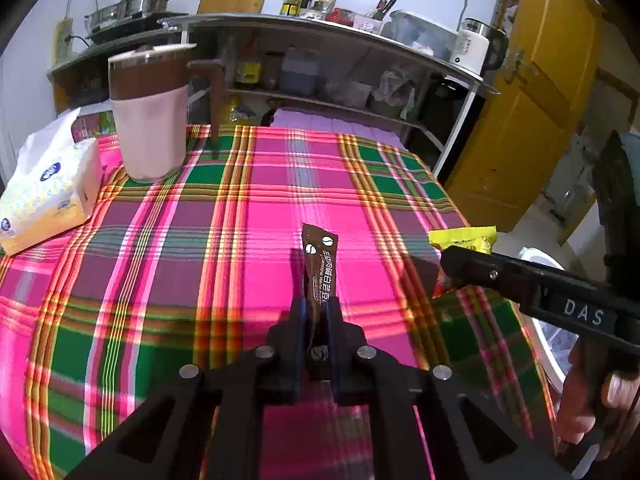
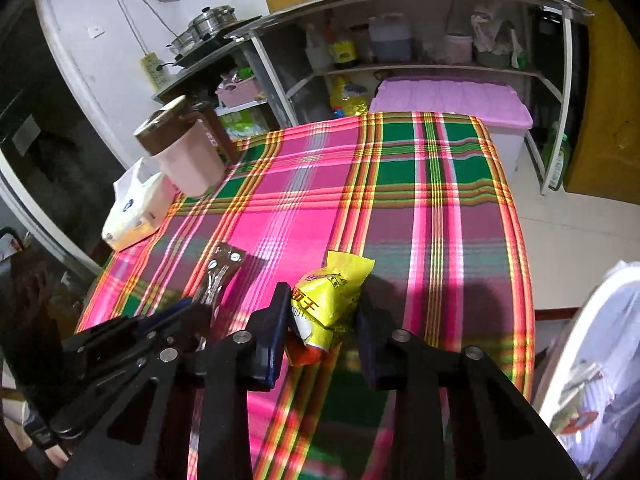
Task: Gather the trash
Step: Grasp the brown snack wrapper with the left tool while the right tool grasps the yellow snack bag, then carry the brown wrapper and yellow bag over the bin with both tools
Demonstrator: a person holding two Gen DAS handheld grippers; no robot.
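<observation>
My left gripper is shut on a brown coffee sachet, which sticks out forward between the fingers above the plaid tablecloth. The sachet also shows in the right wrist view, with the left gripper at lower left. My right gripper is around a yellow snack wrapper; the left finger touches it, the right finger stands at its other side. Whether the jaws press it is unclear. In the left wrist view the wrapper sits at the right gripper's tip.
A pink and brown kettle and a tissue pack stand at the table's far left. A white bin with a bag is off the table's right edge. A metal shelf with bottles stands behind, a purple-lidded box under it.
</observation>
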